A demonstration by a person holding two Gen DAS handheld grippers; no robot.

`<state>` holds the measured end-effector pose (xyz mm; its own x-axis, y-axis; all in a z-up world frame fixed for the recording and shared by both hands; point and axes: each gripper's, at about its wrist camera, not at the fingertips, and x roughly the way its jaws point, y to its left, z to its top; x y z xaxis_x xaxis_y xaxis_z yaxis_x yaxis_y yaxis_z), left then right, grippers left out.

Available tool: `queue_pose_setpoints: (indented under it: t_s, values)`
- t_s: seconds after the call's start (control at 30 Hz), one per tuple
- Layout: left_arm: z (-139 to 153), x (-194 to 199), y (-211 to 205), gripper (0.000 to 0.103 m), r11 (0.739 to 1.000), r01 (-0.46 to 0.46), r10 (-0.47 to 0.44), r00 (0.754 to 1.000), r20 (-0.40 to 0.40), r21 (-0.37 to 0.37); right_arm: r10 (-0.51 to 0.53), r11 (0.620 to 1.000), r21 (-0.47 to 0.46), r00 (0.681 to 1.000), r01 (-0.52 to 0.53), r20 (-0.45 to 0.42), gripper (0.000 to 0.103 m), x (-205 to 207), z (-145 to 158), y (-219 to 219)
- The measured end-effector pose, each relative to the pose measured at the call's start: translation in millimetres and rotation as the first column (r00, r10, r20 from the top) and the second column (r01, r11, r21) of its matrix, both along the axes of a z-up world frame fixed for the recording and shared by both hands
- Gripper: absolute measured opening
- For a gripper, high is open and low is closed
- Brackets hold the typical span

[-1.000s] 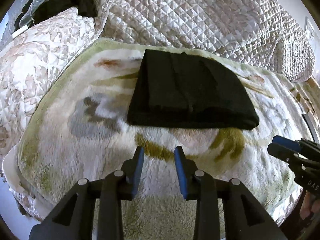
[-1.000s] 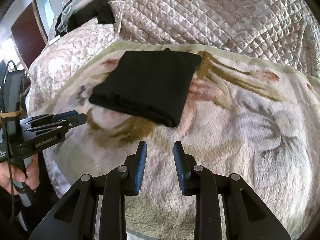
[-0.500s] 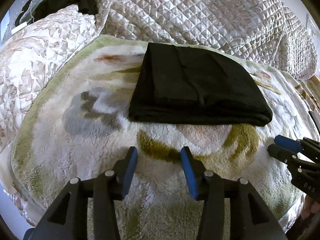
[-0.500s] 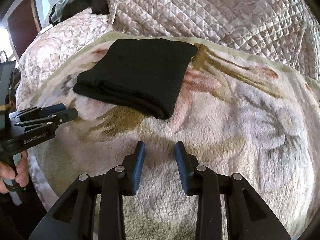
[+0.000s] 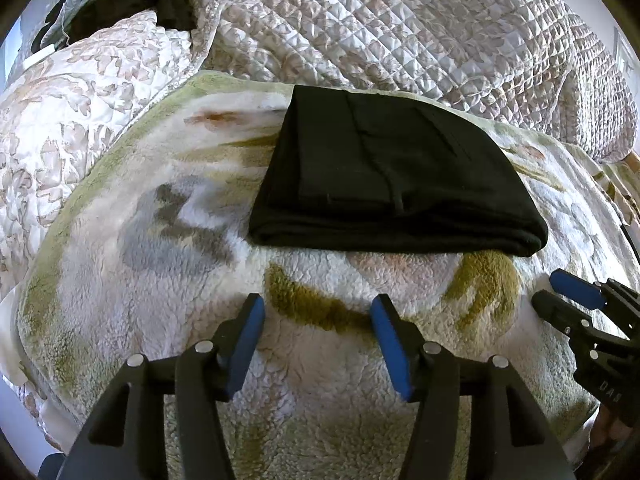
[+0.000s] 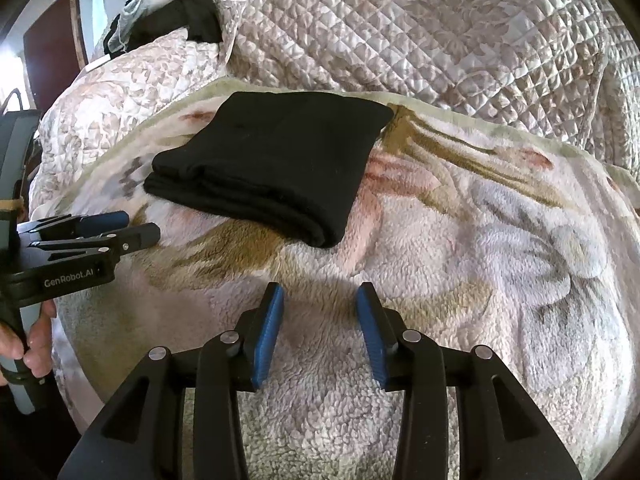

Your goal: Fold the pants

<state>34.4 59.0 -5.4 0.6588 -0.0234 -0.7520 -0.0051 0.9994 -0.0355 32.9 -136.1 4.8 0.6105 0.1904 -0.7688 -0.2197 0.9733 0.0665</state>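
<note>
The black pants [image 5: 392,172] lie folded into a flat rectangle on the floral fleece blanket [image 5: 168,288]; they also show in the right wrist view [image 6: 272,164]. My left gripper [image 5: 318,312] is open and empty, just short of the fold's near edge. My right gripper [image 6: 320,300] is open and empty, near the pants' right front corner. The right gripper shows at the right edge of the left wrist view [image 5: 560,292], and the left gripper shows at the left of the right wrist view [image 6: 132,228]. Neither touches the pants.
A quilted bedspread [image 5: 400,24] rises behind the blanket. A floral pillow [image 5: 80,92] lies at the left, with dark clothing [image 5: 132,4] heaped behind it. The blanket's near edge drops off below the grippers.
Both grippers have moved closer to the folded pants. The left gripper's jaws have opened wider, and the right's slightly wider. The pants have not moved.
</note>
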Motion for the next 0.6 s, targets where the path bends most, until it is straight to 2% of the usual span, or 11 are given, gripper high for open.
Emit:
queue_pose_setpoints:
  t_s: [0.6]
  values:
    - [-2.6, 2.4, -1.4, 0.064, 1.0, -0.001, 0.001, 1.0, -0.005, 0.006, -0.001, 1.0, 0.022, 1.0, 0.0, 0.011, 0.04, -1.0, -0.4, -3.5]
